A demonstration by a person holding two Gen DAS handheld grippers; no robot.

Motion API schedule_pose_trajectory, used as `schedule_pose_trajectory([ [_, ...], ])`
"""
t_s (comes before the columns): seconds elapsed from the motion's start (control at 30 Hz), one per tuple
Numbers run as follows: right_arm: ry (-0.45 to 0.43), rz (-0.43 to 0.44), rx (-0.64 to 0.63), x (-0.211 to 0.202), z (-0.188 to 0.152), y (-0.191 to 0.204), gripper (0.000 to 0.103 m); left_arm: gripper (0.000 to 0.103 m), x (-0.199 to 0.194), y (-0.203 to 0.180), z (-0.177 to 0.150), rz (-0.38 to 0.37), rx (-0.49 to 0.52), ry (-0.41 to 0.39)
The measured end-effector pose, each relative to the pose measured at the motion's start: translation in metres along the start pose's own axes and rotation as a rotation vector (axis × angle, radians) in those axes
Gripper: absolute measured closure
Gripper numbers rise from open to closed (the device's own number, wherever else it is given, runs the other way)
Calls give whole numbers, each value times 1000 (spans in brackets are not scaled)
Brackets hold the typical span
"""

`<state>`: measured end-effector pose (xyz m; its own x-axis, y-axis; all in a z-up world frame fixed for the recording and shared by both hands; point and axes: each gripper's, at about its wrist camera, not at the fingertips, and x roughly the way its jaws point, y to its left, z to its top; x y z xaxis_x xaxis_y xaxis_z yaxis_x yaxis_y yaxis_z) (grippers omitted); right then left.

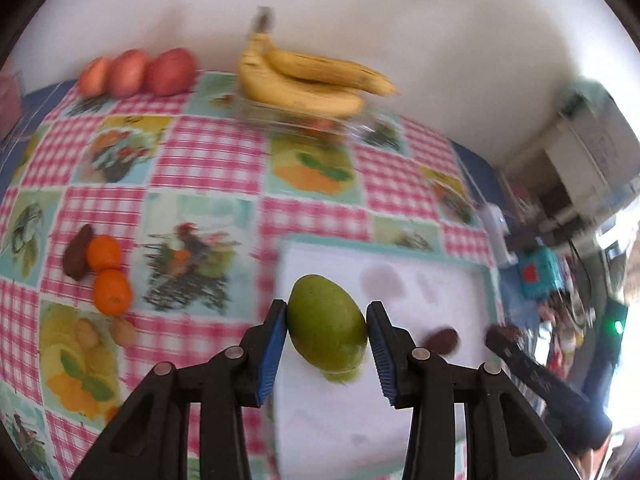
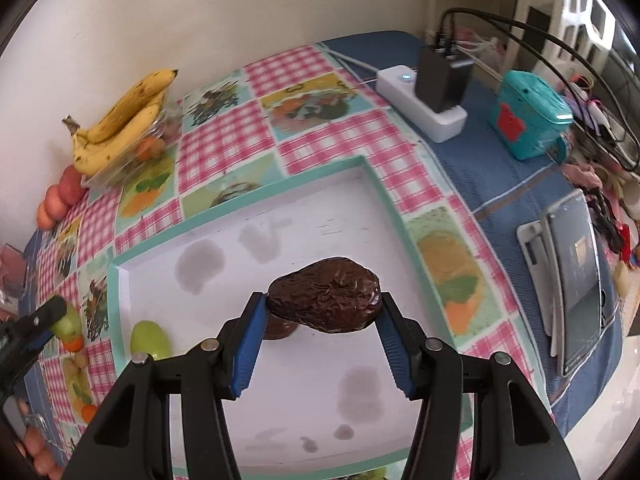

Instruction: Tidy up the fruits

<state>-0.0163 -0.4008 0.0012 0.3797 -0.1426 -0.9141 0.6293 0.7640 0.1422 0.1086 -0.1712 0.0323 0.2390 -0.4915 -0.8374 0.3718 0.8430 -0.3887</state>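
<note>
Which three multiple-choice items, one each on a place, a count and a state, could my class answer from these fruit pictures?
1. Where do the bananas lie?
A on the white tray
B on the clear container by the wall
C on the blue cloth
2. How many red apples stand along the wall?
A two
B three
C five
3. What is the right gripper doing?
A hanging open
B gripping a dark wrinkled fruit
C gripping a banana

Key: B, they rest across its top; B, three sit side by side; B, the fruit is clamped on both sides.
</note>
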Motion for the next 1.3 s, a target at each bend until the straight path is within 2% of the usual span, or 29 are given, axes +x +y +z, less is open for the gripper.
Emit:
schedule_pose_trajectory([
  [0.23, 6, -14, 15, -6, -2, -13, 46, 60, 25, -53, -33, -20, 134, 104],
  [0.37, 3, -21, -2, -10, -4, -17, 46, 60, 36, -60, -49, 12, 165, 142],
  [0.53, 50, -17, 7, 3, -6, -23, 46, 60, 52, -59, -63, 44, 167, 195],
  [0.97, 150, -31, -39, 34, -15, -19, 46, 60, 78, -58, -69, 116, 173, 238],
  [1.3, 177, -46, -54, 45, -16, -18, 46, 59, 82, -60, -67, 118, 174, 243],
])
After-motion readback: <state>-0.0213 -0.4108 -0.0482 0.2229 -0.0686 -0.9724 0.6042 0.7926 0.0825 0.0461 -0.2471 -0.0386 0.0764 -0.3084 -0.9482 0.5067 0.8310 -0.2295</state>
